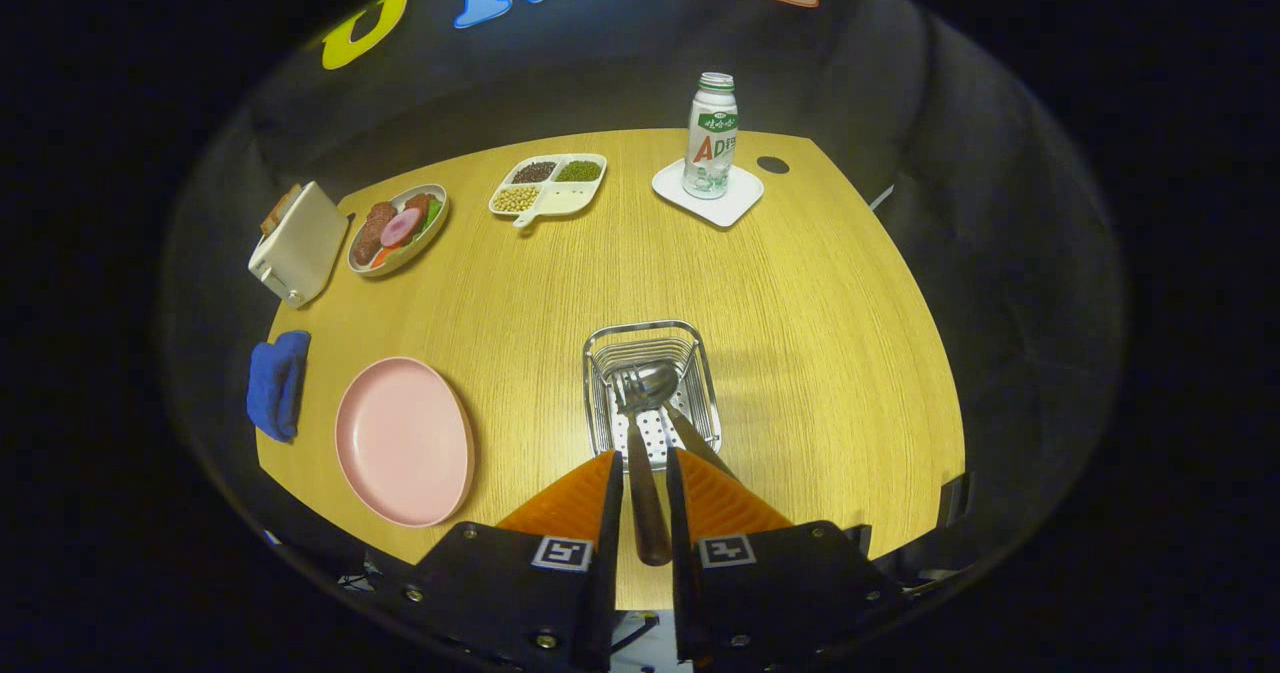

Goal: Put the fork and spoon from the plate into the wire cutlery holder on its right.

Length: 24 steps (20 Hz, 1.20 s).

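Gripper view: looked down along the fingers onto a wooden counter (800,353).
Plate: the pink plate (404,440) lay bare, with no cutlery on it, to the left of the fingers.
Holder: the wire cutlery holder (652,393) stood just ahead of the fingers, to the right of the plate.
Gripper: the gripper (646,498) had its fingers drawn close, with a dark handle clamped between them.
Held piece: the handle ran forward into a shiny head (645,386) that hung over the holder's inside; whether this was the spoon or the fork could not be told for sure.
Second piece: another handle (697,440) leaned out of the holder just right of the held one, its head down among the wires.
Progress: judged from this, both pieces were off the plate, one rested in the holder, and the other was over it but not let go.
Left to do: most likely only lowering and releasing the held piece so it stayed inside.
Risk: the held handle might tip the leaning one, or catch on the wire rim.
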Tool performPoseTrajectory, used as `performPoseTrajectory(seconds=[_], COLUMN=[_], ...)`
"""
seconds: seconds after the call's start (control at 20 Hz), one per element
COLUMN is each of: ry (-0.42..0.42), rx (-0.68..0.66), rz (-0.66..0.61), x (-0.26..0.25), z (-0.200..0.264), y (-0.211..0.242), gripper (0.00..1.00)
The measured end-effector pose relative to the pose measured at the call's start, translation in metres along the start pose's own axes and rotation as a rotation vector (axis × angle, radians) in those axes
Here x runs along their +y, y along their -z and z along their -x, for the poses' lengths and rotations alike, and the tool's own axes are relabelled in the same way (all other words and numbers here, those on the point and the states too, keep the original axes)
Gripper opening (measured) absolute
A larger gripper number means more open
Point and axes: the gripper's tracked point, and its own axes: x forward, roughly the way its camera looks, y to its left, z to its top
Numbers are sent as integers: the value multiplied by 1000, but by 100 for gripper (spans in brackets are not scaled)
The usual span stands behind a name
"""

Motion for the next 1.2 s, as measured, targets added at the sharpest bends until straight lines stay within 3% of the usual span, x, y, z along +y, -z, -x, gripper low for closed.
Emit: performPoseTrajectory(seconds=[0.3,0.45,0.8,1.2], ry=[8,15,-16,55], rx=[-22,-102,-464,-818], rz=[-11,-23,-66,11], x=[-2,-3,7,5], z=[4,12,60,143], y=[-3,-17,-78,-141], gripper=[24,24,24,24])
